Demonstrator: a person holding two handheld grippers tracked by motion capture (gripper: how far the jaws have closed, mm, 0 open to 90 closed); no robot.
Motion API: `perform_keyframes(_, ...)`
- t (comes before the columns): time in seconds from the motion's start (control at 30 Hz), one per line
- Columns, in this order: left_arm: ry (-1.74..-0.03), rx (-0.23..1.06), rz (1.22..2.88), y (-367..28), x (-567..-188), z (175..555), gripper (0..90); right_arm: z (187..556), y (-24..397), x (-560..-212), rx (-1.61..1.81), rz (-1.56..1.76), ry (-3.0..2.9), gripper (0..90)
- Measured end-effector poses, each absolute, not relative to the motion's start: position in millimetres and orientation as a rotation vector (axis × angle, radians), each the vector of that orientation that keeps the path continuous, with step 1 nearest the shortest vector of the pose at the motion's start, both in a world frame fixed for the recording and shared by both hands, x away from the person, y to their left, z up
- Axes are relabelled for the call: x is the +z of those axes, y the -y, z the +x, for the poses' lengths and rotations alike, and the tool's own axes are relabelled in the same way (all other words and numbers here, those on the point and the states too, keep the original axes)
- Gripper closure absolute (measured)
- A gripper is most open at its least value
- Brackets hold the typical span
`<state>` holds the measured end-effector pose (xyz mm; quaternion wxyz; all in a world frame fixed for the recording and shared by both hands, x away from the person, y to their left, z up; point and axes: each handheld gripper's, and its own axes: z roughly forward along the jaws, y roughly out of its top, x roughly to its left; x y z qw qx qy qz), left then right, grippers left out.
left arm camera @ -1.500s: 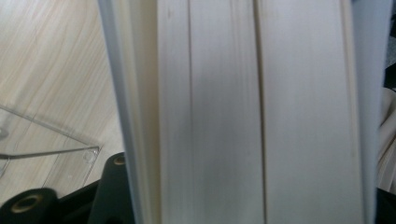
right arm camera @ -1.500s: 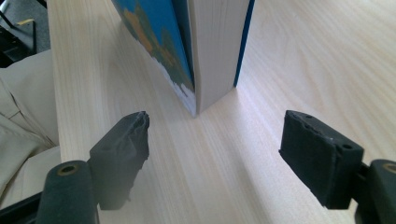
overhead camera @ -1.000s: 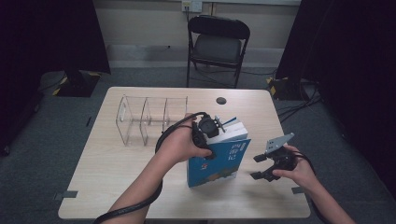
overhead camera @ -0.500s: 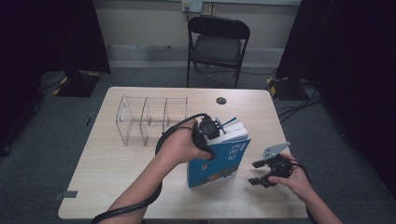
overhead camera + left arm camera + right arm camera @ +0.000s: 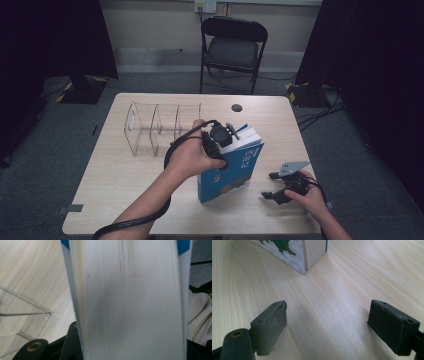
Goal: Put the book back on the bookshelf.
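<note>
A thick blue book (image 5: 235,170) stands on its edge, tilted, at the middle of the table (image 5: 120,195). My left gripper (image 5: 227,137) grips its upper end, and its jaws have just been closing with the book between them. In the left gripper view the white page edge of the book (image 5: 127,300) runs up between the two black jaws, which flank its covers. My right gripper (image 5: 268,186) hovers low over the table to the right of the book. Its jaws have just been opening and hold nothing. In the right gripper view the gripper (image 5: 327,322) faces the book's lower corner (image 5: 287,250).
A clear plastic divider rack (image 5: 155,127) stands left of the book, its corner (image 5: 20,322) close by the left gripper. A small black disc (image 5: 236,107) lies near the far table edge. A folding chair (image 5: 232,47) stands behind the table.
The right gripper has sunk toward the tabletop and drifted nearer the front edge, with its jaws spread wider. The left hand and the book have stayed in place.
</note>
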<state>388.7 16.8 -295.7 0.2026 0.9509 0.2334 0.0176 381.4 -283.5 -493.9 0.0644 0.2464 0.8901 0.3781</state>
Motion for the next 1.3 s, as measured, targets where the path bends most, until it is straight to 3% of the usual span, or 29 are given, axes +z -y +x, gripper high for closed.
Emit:
perform_keyframes(0.47,-0.821,0.009,2.590,-34.8,-277.6,394.7,61.6,377.0,282.3,-499.8,1.148,0.716,-2.612,14.5)
perform_keyframes(1.3,-1.030,0.062,2.536,-79.5,-273.0,402.5,61.6,377.1,282.8,-499.5,1.141,0.714,-2.611,14.5)
